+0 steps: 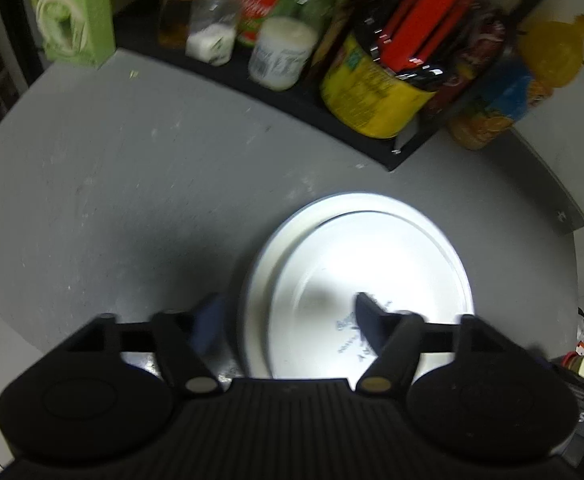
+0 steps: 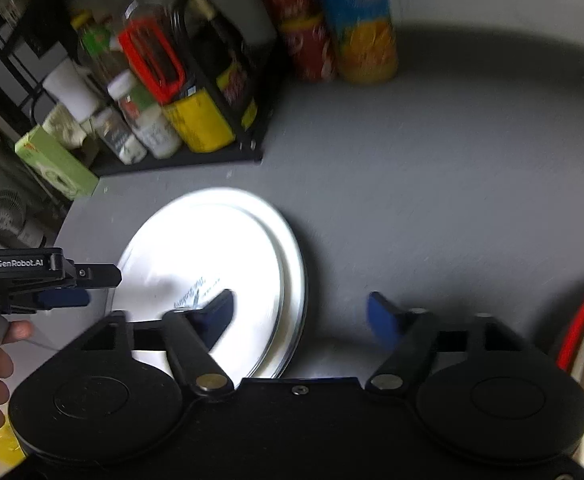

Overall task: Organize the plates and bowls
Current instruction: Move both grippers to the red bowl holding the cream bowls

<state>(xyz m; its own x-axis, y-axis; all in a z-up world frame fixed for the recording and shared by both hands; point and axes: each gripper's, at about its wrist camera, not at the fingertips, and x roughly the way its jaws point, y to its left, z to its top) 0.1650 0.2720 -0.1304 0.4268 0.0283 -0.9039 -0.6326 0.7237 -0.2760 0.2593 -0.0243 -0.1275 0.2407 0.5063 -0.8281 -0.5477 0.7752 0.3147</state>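
While two white plates [image 1: 356, 276] sit stacked on the grey table [image 1: 112, 184], our left gripper [image 1: 288, 316] and right gripper [image 2: 300, 312] straddle their rims at nine and three o'clock, both spread wide, gripping nothing.

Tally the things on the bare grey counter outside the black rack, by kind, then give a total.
White plates: 2, stacked, the upper one shifted off-centre on the lower.
Tall snack canisters: 2, one red, one blue and yellow.
Green boxes: 1.
Total: 5.
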